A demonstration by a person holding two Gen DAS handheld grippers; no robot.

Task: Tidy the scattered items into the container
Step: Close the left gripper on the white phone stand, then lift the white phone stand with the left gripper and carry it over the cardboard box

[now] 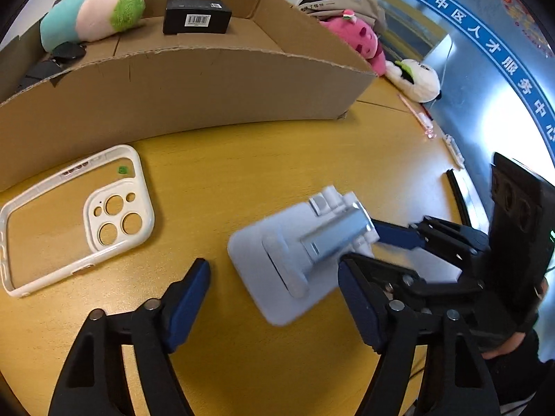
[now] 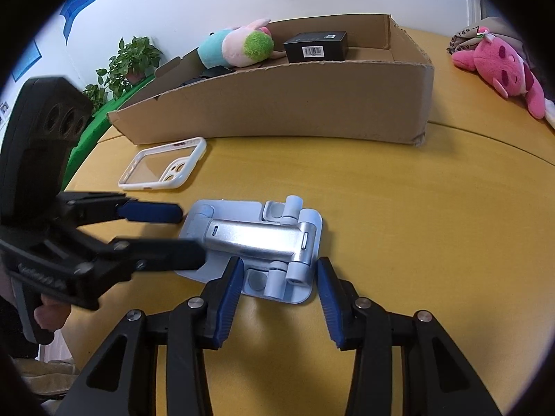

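1. The left gripper (image 1: pixel 274 298) reaches low over the yellow table (image 1: pixel 225 173), with its two blue-padded fingers spread wide apart and holding nothing. In the right wrist view it comes in from the left side, and its tips (image 2: pixel 166 232) lie at the left end of the phone stand (image 2: pixel 256 239).
2. The right gripper (image 2: pixel 277 291) points forward over the near edge of the same stand, and its fingers are also apart. The stand's hinge end sits between the two pads, but I cannot tell if the pads touch it.
3. In the left wrist view the stand (image 1: pixel 295 260) is blurred; it lies flat on the table, a pale blue plate with a folded silver arm on top.
4. A white phone case (image 1: pixel 69 222) lies flat on the table, just in front of the cardboard box (image 1: pixel 194 90) and left of the stand.
5. Inside the box are a plush toy (image 1: pixel 93 14) in teal, pink and green, and a small black box (image 1: pixel 197 15) with a white barcode label; its small print is not readable.
6. A pink plush (image 2: pixel 499 66) lies on the table well to the right of the cardboard box.
7. A blue band (image 1: pixel 485 38) on the glass wall has white Chinese characters, "吴中区人才服务中心".
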